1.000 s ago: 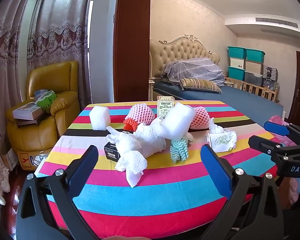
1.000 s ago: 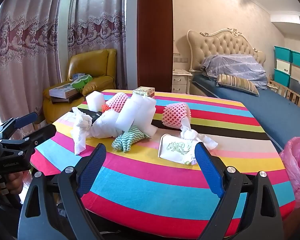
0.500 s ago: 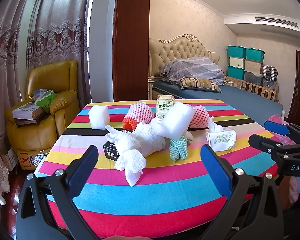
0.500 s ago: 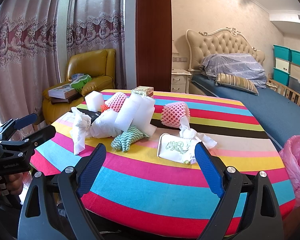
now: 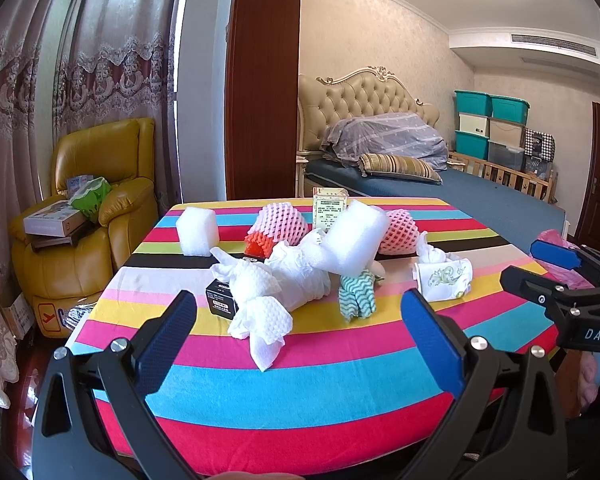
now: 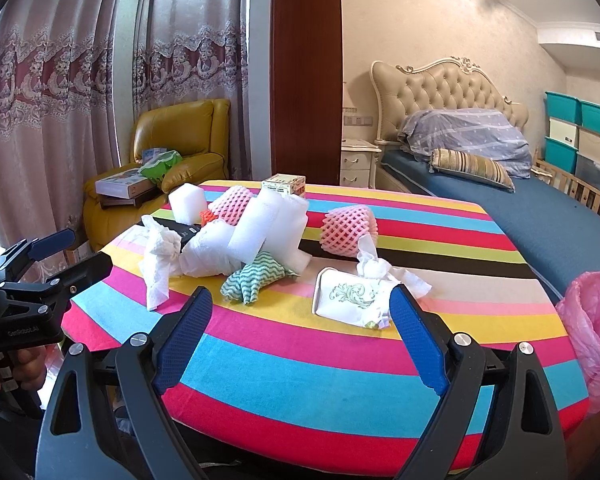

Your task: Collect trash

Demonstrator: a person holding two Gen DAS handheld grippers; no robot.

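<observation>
- Left gripper (image 5: 298, 328): blue-padded fingers spread wide, nothing held. Hovers over the near edge of the rainbow-striped cloth-covered desk (image 5: 340, 392).
- Right gripper (image 6: 300, 330): fingers equally wide apart, empty, also at the near edge, right of the left one.
- Trash sits mid-desk, beyond both grippers. The crumpled white paper towel wad (image 5: 260, 316) lies straight ahead of the left fingers, long axis running near-to-far; left hand is nearer.
- The flat white tissue pack with green scroll print (image 6: 352, 298) lies just past the right fingers; right hand is nearer.
- Count: two pink foam fruit nets (image 5: 278, 222), one green-and-white zigzag cloth (image 5: 356, 294), one small black box (image 5: 221, 303), one pink plastic bag (image 6: 592, 328) off the desk's right edge. Likely the drop point.
</observation>
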